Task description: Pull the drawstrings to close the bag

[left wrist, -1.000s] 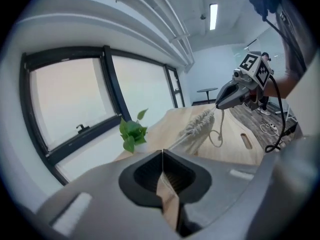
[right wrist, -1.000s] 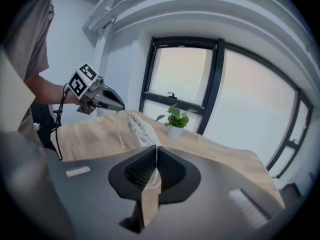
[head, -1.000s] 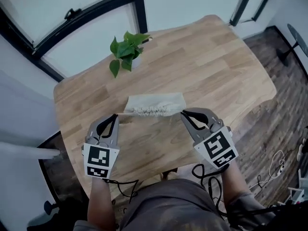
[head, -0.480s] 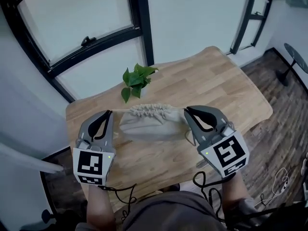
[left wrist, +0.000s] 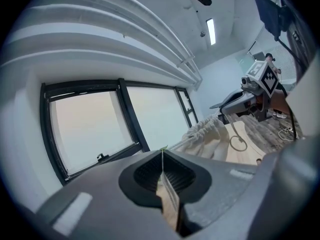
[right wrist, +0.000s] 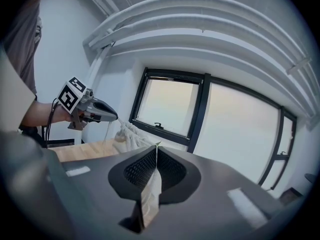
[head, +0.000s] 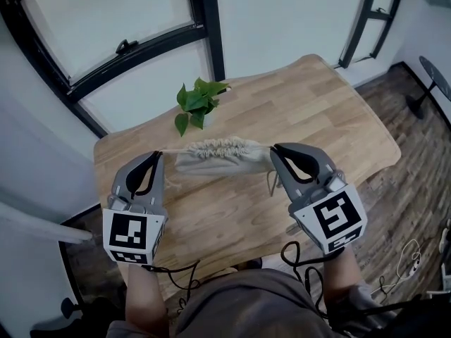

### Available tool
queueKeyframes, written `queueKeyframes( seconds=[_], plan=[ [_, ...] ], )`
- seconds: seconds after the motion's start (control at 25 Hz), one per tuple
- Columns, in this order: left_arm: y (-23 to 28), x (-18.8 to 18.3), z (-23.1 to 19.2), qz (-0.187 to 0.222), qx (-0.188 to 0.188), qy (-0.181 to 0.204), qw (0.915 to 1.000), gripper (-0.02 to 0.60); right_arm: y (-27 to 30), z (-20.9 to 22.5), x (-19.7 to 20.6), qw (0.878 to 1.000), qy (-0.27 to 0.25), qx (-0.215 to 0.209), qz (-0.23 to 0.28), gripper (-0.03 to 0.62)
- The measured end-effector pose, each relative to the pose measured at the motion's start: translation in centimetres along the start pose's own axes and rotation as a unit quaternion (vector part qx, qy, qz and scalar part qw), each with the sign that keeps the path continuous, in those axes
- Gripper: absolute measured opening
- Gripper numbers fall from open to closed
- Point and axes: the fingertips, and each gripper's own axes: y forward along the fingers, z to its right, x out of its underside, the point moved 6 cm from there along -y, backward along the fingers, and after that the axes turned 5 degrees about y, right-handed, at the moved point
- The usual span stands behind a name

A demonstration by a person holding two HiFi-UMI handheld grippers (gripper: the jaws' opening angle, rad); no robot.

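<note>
The cream cloth drawstring bag hangs between the two tools above the desk, its mouth puckered into a tight ruffled band along the top and its body sagging below. Whether its bottom rests on the desk cannot be told. A thin pale drawstring runs taut from each end of the gathered mouth to a tool tip, and a loose loop of the same cord dangles just below the right tool.

The left tool has its dark jaws pressed fully together on the drawstring; in the left gripper view its tip points toward the bag, with the cord leading off it. The right tool is likewise clamped tight on the cord at the bag's other end, as the right gripper view shows.

The light wooden desk carries a small green leafy plant just beyond the bag, near the far edge. Behind it stands a black-framed window, and dark wood flooring lies to the right.
</note>
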Motion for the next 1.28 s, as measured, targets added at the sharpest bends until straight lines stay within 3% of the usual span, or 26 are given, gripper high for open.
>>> queueKeyframes(
  seconds=[1.28],
  plan=[
    [-1.9,-0.6,1.1,0.006,-0.005,0.010,0.9999,0.011,-1.8,-0.7,-0.3,1.000,-0.002,0.011,0.015,0.035]
  ],
)
